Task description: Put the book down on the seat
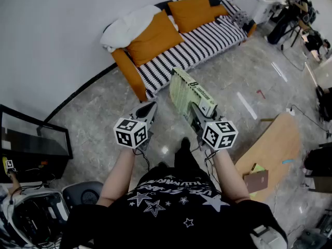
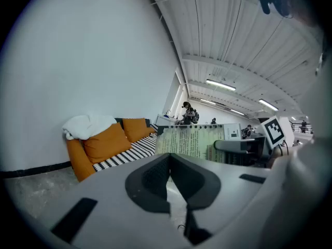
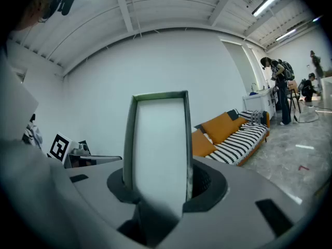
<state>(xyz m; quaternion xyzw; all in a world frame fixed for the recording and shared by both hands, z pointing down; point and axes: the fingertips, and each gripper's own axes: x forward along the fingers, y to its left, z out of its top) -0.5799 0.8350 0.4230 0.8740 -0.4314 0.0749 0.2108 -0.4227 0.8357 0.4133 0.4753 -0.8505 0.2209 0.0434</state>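
1. Head view: The person stands on the grey stone-look floor [image 1: 98,110], facing the orange sofa with its black-and-white striped seat [image 1: 207,38], which is well apart from them. The right gripper [image 1: 193,110] carries the pale green softcover book [image 1: 189,90] by its near end, tilted up and pointing toward the sofa. This looks like a carrying hold for the walk over. The left gripper [image 1: 149,108] hangs just beside it and touches nothing.

2. Left gripper view: The dark jaws are pressed together with nothing between them. I judge this gripper is idle, kept free to steady the book if needed. The book shows ahead and to the right, in front of the sofa.

3. Right gripper view: The jaws pinch the book across its thickness, and its white page edge rises straight up between them. The book is in the air, not on the seat, so the approach and the lowering are not yet done.
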